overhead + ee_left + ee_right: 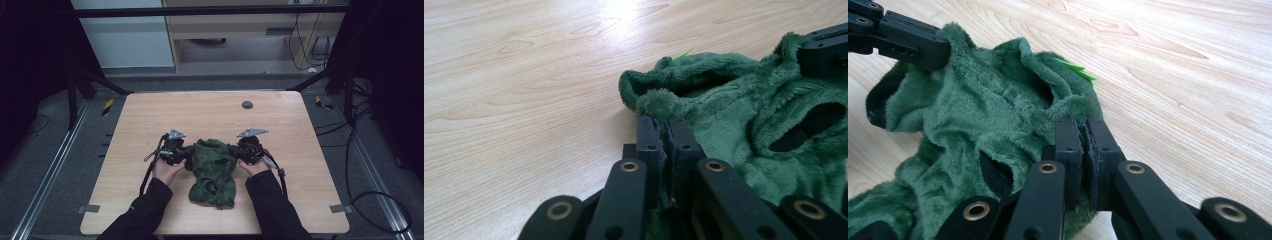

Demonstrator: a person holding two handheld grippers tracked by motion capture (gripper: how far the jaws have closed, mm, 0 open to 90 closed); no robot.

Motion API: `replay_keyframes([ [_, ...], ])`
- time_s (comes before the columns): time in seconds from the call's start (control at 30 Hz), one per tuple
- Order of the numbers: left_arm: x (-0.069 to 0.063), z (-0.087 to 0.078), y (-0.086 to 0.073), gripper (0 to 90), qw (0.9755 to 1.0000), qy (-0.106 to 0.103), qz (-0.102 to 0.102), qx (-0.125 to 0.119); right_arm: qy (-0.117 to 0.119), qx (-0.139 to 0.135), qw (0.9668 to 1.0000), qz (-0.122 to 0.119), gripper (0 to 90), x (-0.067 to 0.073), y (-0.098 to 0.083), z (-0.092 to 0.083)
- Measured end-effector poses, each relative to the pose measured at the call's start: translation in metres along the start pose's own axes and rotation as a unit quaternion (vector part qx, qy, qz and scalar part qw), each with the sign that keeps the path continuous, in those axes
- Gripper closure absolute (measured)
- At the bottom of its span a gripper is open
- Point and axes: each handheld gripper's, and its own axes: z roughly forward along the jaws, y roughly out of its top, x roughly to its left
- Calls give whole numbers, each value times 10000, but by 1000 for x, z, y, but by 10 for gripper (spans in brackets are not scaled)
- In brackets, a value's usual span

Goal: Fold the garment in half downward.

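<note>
Both grippers, left gripper point(663, 125) and right gripper point(1083, 127), are pinching the green fleece garment's point(214, 172) upper edge; garment gripped, folding not yet done.

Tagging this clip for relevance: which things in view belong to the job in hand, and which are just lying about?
In the job:
- green fleece garment, pinched at both sides
- left hand-held gripper, shut on its edge
- right hand-held gripper, shut on the opposite edge
- wooden table under it

Lying about:
- dark round disc near the table's far edge
- cables on the floor to the right
</note>
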Motion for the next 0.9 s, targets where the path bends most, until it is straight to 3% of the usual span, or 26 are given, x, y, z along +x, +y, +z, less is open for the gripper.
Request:
replay_keyframes([
  [0.27,-2,-10,1,864,9998,-94,-72,-163,84,-68,9999,-49,861,1,1,-5],
  [0.9,-14,-34,-7,864,9991,-290,109,-280,250,-231,9989,-320,862,17,2,-26],
])
